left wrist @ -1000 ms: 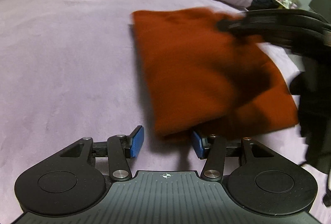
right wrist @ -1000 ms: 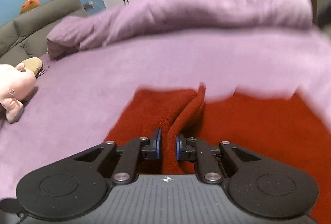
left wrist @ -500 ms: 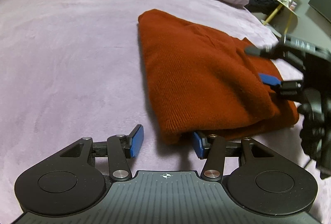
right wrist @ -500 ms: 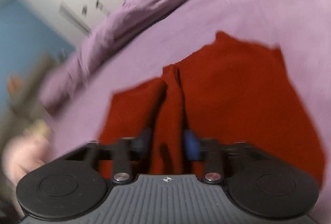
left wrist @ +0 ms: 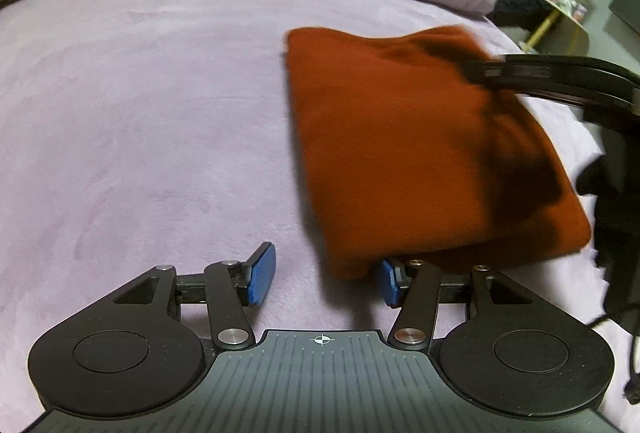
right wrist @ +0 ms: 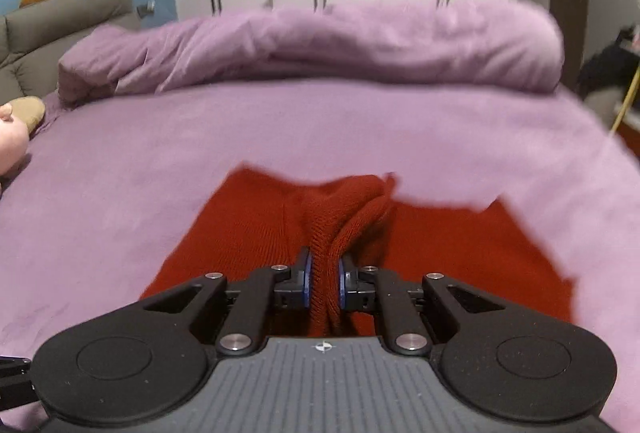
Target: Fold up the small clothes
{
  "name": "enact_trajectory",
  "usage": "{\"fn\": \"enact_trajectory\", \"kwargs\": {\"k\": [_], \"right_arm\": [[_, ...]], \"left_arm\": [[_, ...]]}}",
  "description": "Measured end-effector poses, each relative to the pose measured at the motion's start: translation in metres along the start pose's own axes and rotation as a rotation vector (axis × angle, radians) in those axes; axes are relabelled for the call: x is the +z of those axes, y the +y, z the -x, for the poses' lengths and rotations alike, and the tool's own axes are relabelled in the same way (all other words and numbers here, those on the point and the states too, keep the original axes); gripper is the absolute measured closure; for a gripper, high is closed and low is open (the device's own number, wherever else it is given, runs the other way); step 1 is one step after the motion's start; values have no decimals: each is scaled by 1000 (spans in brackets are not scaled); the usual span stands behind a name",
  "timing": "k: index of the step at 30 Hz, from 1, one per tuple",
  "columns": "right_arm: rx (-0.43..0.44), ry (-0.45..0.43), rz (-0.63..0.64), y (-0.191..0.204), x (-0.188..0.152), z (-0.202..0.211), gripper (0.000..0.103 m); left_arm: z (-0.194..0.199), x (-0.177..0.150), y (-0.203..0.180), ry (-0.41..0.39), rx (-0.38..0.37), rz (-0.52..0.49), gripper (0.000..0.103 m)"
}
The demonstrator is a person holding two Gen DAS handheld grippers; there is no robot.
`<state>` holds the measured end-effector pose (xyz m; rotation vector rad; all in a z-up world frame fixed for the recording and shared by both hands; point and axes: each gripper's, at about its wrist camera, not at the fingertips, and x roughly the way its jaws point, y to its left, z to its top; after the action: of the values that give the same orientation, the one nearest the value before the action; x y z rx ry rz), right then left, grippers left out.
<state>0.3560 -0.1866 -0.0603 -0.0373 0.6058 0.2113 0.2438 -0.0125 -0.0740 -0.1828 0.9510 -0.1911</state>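
On the lilac bed cover (left wrist: 160, 121), folded red knit garment (left wrist: 400, 153) lies at 1 o'clock of left gripper (left wrist: 324, 281) (jaws spread, near corner overhanging one pad). Right gripper (right wrist: 323, 283) pinches a raised ridge of the knit; duvet (right wrist: 320, 49) at 12 o'clock.

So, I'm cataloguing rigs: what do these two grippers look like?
Both match: the left gripper and right gripper have matte black linkage arms, silver pivot screws, blue finger pads, round black discs either side and a ribbed grey base with a small crosshair mark.
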Motion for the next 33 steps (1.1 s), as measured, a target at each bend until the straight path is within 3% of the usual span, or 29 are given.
{"fn": "enact_trajectory", "kwargs": {"k": [5, 15, 19, 22, 26, 29, 31, 32, 33], "right_arm": [[-112, -80, 39, -26, -3, 27, 92], [-279, 11, 12, -83, -44, 4, 89], [-240, -6, -134, -102, -47, 27, 69], [-150, -21, -311, -124, -63, 63, 60], [-19, -10, -522, -140, -102, 98, 58], [89, -1, -626, -138, -119, 98, 57], [76, -1, -643, -135, -119, 89, 56], [71, 4, -646, -133, -118, 84, 60], [64, 6, -651, -130, -117, 82, 73]], "left_arm": [[2, 1, -11, -1, -43, -3, 45], [-9, 3, -37, 44, -89, -53, 38], [-6, 0, -33, 54, -92, -36, 42], [0, 1, -33, 24, -94, -34, 41], [-2, 1, -32, 26, -88, -14, 41], [-6, 0, -39, 48, -93, -13, 42], [-11, 1, -47, 59, -80, -38, 42], [-14, 2, -50, 60, -70, -52, 42], [-16, 2, -53, 58, -59, -63, 42]]}}
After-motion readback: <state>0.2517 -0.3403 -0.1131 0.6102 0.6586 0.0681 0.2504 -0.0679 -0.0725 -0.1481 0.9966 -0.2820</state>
